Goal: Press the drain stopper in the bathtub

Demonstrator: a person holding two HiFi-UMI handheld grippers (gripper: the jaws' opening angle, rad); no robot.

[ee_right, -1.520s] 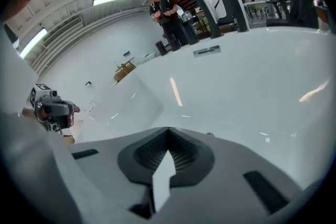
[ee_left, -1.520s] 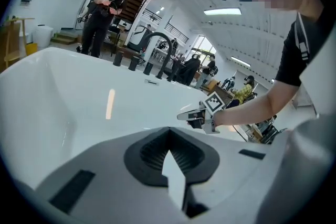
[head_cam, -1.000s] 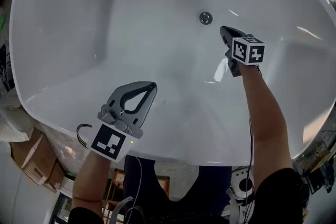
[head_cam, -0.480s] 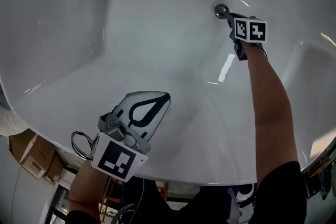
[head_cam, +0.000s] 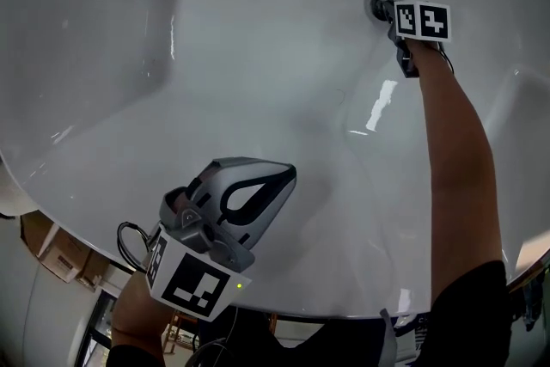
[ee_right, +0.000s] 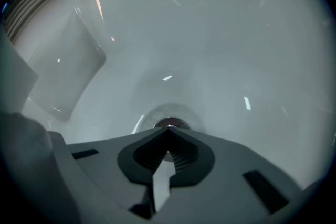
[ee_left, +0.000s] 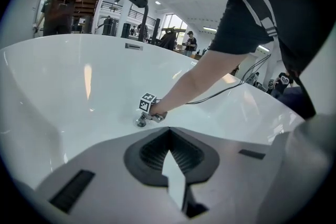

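The round metal drain stopper (head_cam: 376, 4) sits in the floor of the white bathtub (head_cam: 215, 56). My right gripper (head_cam: 388, 11) is shut, and its closed tips rest at the stopper's near edge. In the right gripper view the stopper (ee_right: 169, 122) shows just past the joined tips of the right gripper (ee_right: 168, 129), partly hidden by them. My left gripper (head_cam: 289, 174) is shut and empty, hovering over the tub's near side far from the drain. In the left gripper view the left gripper (ee_left: 169, 130) points toward the stopper (ee_left: 141, 123) and the right gripper's marker cube (ee_left: 148, 103).
The tub's near rim (head_cam: 326, 305) runs under my arms. Cardboard boxes (head_cam: 51, 249) stand outside the tub at lower left. An overflow plate (ee_left: 133, 46) sits on the far wall. A standing person (ee_left: 62, 2) and workshop gear lie beyond the tub.
My right gripper has reached forward from short of the drain until its tips meet the stopper. The left gripper has stayed near the near rim, shut.
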